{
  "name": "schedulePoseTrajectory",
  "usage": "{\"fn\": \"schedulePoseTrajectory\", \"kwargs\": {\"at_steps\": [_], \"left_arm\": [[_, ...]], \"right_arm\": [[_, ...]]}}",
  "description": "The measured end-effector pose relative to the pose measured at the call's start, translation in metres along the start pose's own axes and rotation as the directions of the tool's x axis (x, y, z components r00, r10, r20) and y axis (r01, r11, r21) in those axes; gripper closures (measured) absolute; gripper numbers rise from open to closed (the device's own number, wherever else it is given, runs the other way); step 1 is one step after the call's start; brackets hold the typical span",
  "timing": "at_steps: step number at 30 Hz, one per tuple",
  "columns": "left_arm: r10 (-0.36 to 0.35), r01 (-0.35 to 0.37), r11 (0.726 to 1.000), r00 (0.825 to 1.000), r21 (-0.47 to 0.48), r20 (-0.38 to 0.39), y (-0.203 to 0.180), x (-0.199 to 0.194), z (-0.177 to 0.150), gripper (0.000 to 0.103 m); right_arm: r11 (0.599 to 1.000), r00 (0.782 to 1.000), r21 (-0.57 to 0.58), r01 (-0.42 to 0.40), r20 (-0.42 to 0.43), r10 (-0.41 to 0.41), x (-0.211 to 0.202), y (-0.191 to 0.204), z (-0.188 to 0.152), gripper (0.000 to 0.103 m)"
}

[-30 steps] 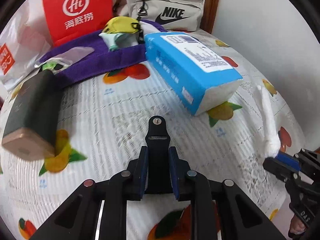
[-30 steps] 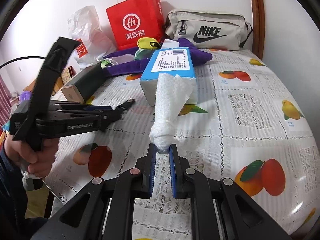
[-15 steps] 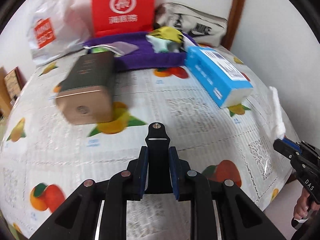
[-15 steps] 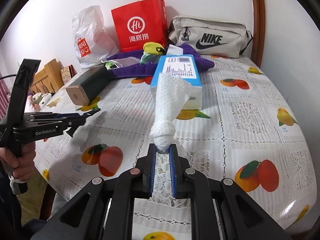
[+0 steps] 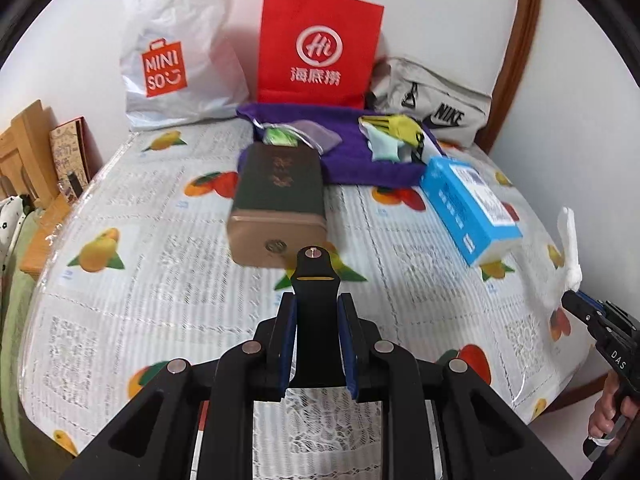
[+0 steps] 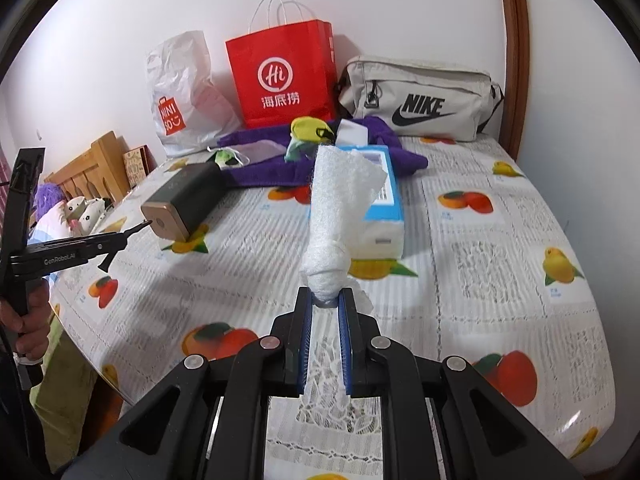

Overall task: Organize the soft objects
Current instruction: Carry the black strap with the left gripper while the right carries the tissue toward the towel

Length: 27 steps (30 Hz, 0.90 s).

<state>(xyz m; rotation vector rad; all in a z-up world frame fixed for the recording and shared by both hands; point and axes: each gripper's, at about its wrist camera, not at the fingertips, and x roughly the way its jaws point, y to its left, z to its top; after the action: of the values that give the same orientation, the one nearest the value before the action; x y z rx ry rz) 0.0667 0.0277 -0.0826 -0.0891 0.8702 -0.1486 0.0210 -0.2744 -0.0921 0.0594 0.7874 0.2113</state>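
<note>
My right gripper (image 6: 325, 305) is shut on a rolled white foam sheet (image 6: 336, 208) and holds it upright above the table; the sheet also shows at the right edge of the left wrist view (image 5: 571, 248). My left gripper (image 5: 316, 312) is shut on a black clip-like piece (image 5: 315, 280) and points at a dark green box with a gold end (image 5: 278, 204). It also shows at the left of the right wrist view (image 6: 132, 236). A purple cloth (image 6: 276, 160) lies at the back with a yellow soft toy (image 6: 310, 128) on it.
A blue tissue pack (image 5: 468, 208) lies right of the green box. A red paper bag (image 5: 318, 48), a white Miniso bag (image 5: 176, 60) and a grey Nike bag (image 6: 420, 100) stand along the wall. A wooden rack (image 6: 92, 168) stands off the table's left edge.
My left gripper has pulled back and swung left, so the green box is now straight ahead. My right gripper has drawn back slightly, still holding the foam sheet.
</note>
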Motion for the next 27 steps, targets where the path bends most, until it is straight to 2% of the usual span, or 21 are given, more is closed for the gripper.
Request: {"fn": "schedulePoseTrajectory", "kwargs": {"at_steps": [14, 27], "left_arm": [[0.003, -0.002, 1.0, 0.998, -0.015, 0.063, 0.004, -0.019, 0.041, 0.083], [0.003, -0.002, 1.0, 0.998, -0.015, 0.07, 0.003, 0.0, 0.083, 0.083]], "right_arm": [[0.999, 0.999, -0.03, -0.034, 0.034, 0.035, 0.005, 0.006, 0.05, 0.09], [0.996, 0.996, -0.048, -0.076, 0.045, 0.078, 0.029, 0.001, 0.102, 0.09]]}}
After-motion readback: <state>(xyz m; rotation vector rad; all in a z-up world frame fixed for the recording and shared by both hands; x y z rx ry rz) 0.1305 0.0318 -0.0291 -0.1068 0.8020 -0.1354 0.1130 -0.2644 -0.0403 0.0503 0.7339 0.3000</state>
